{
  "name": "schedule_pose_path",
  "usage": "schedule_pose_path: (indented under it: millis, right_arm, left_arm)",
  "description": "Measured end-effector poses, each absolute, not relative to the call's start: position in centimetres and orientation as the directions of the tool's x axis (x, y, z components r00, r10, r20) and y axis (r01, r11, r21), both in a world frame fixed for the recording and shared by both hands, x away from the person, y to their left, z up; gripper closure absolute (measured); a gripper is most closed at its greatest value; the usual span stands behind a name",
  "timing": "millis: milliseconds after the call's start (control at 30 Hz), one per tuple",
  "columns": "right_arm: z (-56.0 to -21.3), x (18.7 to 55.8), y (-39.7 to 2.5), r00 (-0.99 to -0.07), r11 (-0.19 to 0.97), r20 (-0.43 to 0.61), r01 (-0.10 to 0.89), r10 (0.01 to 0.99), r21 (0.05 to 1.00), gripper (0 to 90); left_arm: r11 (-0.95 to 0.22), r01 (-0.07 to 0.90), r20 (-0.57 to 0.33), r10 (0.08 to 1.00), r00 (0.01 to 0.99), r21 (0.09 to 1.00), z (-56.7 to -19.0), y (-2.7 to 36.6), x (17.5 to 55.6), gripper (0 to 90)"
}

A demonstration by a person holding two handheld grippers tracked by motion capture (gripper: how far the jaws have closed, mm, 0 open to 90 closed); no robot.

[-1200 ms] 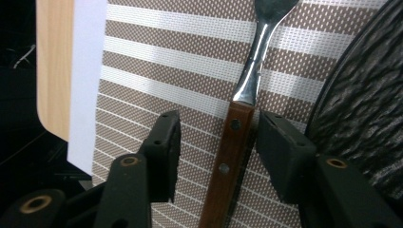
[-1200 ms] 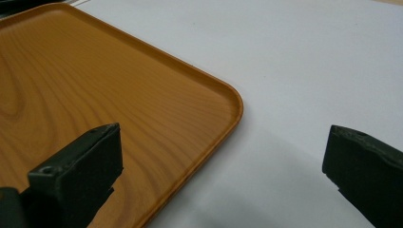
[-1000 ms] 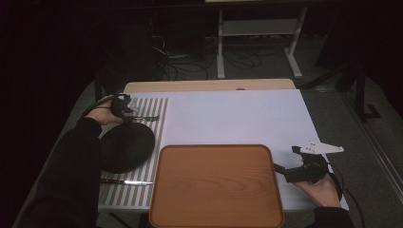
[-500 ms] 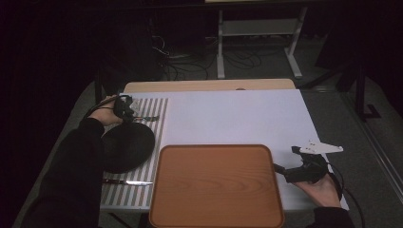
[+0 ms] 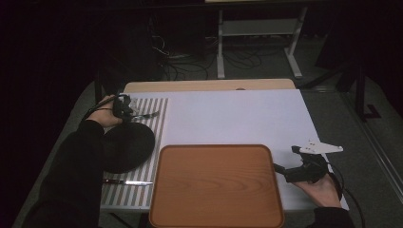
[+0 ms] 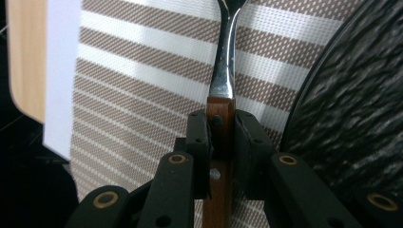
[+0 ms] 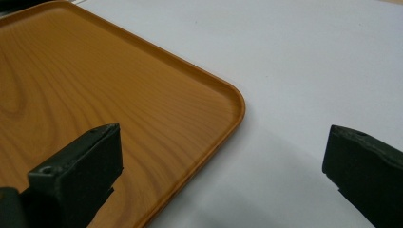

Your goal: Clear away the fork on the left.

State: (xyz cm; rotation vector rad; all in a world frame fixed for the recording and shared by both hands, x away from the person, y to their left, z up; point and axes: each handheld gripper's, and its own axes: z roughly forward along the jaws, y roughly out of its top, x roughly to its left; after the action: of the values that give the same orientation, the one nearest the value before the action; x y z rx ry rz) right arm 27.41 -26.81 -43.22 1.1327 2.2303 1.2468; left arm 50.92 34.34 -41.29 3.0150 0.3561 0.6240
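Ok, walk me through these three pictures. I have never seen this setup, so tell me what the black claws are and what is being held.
A person sits at a table holding a hand-held gripper in each hand. The high view looks down on it; the other two ride on the grippers. The left gripper clamps the wooden handle of a fork over a striped placemat, beside a black plate. A knife lies nearer the person. The right gripper is open, empty, at a wooden tray.

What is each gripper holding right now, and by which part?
The left gripper clamps a steel fork by its brown wooden handle, near the metal neck. The right gripper holds nothing, jaws open.
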Motion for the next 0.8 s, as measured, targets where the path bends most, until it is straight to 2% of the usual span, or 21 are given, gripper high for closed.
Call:
schedule_pose_path:
  millis: [167, 533, 800]
  right_arm:
    - [-43.2, 27.5, -26.8, -0.623, 0.296, 0.080, 0.475, 0.778, 0.829, 0.0]
    - [-43.0, 27.4, -26.6, -0.637, 0.299, 0.079, 0.463, 0.767, 0.835, 0.0]
    - [-42.9, 27.3, -26.5, -0.648, 0.302, 0.076, 0.451, 0.758, 0.840, 0.0]
  left_arm:
    - [-0.962, 0.217, 0.382, 0.266, 0.885, 0.166, -39.9, 33.9, 50.0, 76.9]
    - [-0.967, 0.201, 0.423, 0.249, 0.871, 0.154, -36.3, 32.8, 48.0, 76.9]
    - [-0.962, 0.201, 0.426, 0.262, 0.866, 0.183, -34.2, 32.7, 46.5, 76.9]
